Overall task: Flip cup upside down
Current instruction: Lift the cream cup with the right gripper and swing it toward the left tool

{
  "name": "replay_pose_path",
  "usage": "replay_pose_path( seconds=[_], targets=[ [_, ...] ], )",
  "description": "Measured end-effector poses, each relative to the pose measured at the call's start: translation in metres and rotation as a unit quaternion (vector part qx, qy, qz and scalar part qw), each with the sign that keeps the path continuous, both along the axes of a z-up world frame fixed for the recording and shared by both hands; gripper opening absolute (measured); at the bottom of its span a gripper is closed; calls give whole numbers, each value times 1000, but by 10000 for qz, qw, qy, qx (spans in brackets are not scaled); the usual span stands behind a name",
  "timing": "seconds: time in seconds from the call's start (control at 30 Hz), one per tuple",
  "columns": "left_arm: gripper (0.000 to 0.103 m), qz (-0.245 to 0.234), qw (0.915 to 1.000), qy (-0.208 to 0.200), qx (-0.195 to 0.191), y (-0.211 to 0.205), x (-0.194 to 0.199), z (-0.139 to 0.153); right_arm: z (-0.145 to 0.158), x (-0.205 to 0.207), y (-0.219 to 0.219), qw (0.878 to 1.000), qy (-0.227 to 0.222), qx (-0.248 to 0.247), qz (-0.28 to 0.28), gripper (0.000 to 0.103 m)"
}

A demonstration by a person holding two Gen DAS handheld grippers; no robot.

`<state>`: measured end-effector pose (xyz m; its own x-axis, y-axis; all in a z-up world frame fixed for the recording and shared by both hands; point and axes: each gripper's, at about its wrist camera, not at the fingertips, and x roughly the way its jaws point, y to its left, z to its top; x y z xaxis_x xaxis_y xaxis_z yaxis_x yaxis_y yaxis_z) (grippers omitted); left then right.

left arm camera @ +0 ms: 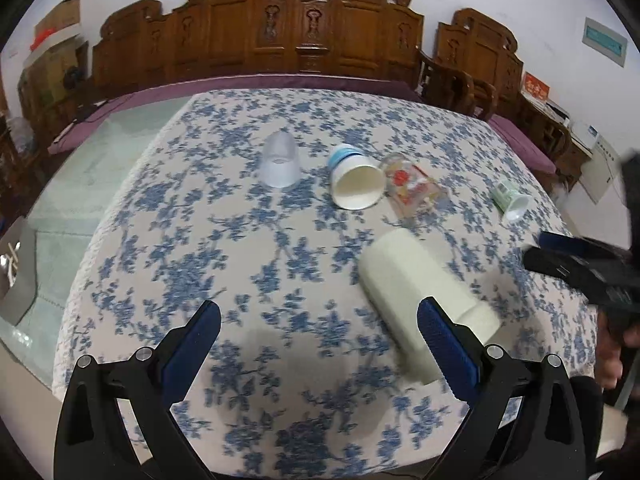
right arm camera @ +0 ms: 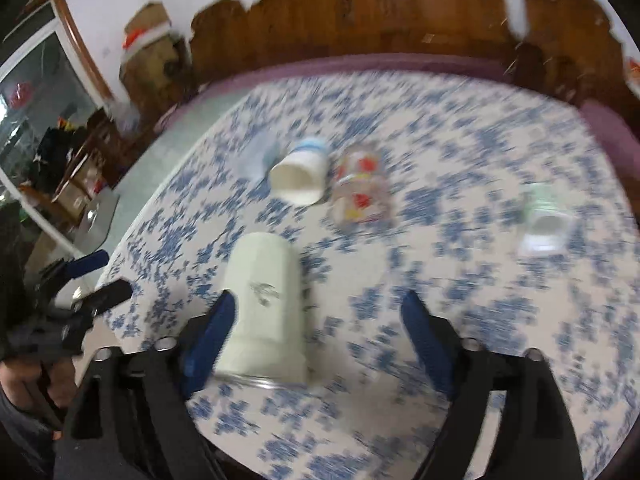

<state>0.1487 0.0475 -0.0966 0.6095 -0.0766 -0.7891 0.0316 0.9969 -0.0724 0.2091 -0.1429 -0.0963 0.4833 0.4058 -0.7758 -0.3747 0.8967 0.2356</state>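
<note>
Cream cup [left arm camera: 416,292]; blue-floral white tablecloth [left arm camera: 200,248]; blue gripper pads [left arm camera: 448,344].

Bare tablecloth [left arm camera: 256,264] (left of cups [left arm camera: 354,184])

The left gripper [left arm camera: 319,334] hangs low over the table with its jaws spread wide, the blue-padded fingers [left arm camera: 191,344] well apart and nothing between them. The right gripper [right arm camera: 316,334] is likewise wide open, its blue pads [right arm camera: 424,336] angled outward. In the right wrist view the left gripper appears at the left edge, a hand [right arm camera: 24,384] gripping its handle. The right wrist view is blurred.
</note>
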Motion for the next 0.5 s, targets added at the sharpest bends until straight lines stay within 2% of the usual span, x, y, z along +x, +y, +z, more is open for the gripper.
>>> replay_pose_path(
  seconds=[0.1,0.2,0.3,0.5],
  targets=[
    [95,-49,9999,107,-49,-16,8,0,6,-27,-26,9988,-396,-119,-279,100],
    [86,-48,9994,301,-146,-32,19,-5,11,-48,-45,9962,-676,-285,-480,100],
    [84,19,9984,528,-222,-45,31,-12,22,-66,-58,9938,-970,-238,-494,100],
    [83,259,9948,857,-491,-59,52,-22,27,-73,-72,9933,-1015,-209,-502,100]
  ],
)
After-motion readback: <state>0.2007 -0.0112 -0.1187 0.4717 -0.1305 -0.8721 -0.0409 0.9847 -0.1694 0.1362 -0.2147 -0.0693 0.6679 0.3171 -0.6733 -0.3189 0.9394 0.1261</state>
